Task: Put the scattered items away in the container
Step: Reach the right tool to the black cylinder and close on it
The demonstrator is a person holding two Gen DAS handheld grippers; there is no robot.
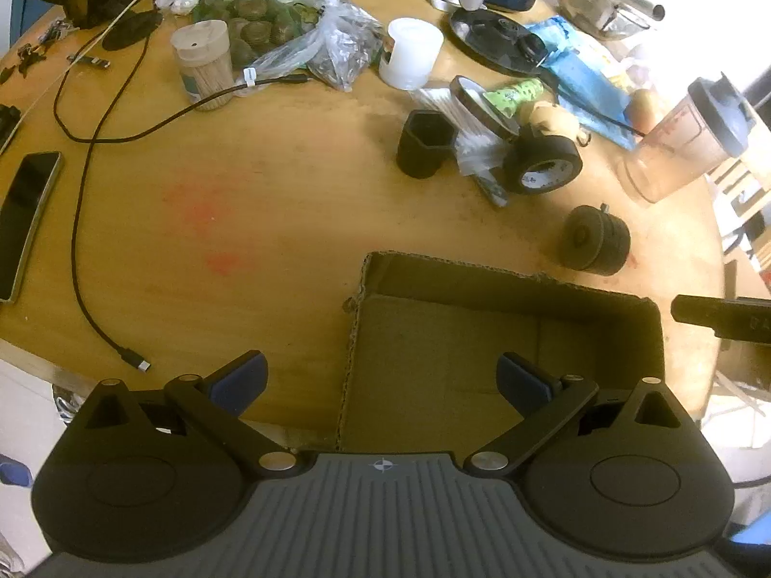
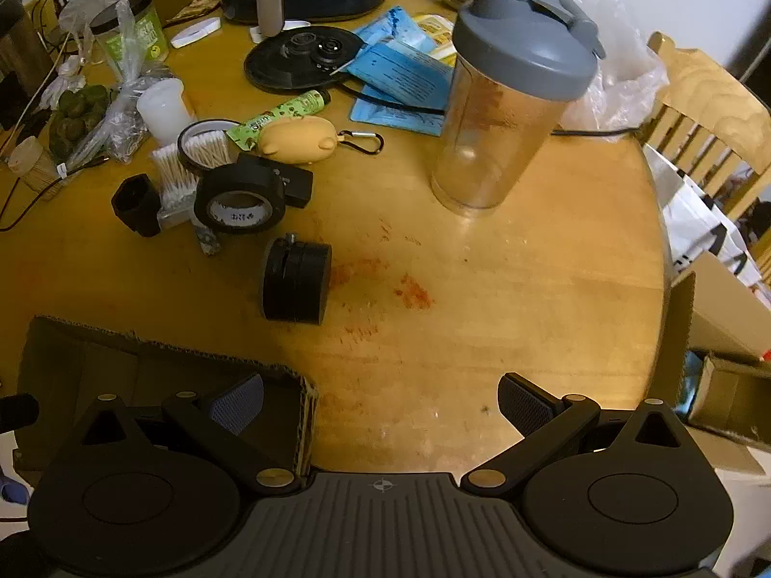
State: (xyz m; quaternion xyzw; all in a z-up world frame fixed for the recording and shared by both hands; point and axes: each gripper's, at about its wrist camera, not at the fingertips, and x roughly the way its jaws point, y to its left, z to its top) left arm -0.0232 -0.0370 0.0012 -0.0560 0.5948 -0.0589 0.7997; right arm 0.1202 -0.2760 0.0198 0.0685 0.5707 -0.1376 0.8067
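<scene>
An open cardboard box [image 1: 506, 284] lies at the near edge of the round wooden table [image 1: 270, 202]; nothing shows inside it. My left gripper [image 1: 383, 383] hovers open over the box's left wall. The right gripper [image 2: 380, 404] is open too, just right of the same box [image 2: 159, 351]. Beyond the box lie a black cylindrical part [image 1: 595, 240] [image 2: 295, 284], a black tape roll [image 1: 542, 164] [image 2: 239, 204], a black hexagonal cup [image 1: 424, 143] [image 2: 136, 204], cotton swabs [image 2: 171, 173] and a yellow pig-shaped case [image 2: 296, 138].
A clear shaker bottle with a grey lid [image 2: 506, 96] stands at the right. A black cable [image 1: 82, 221] and a phone [image 1: 24, 221] lie at the left. Bags, jars, a kettle base [image 2: 301, 58] and blue packets [image 2: 400, 82] crowd the far side. A wooden chair [image 2: 698, 111] stands right.
</scene>
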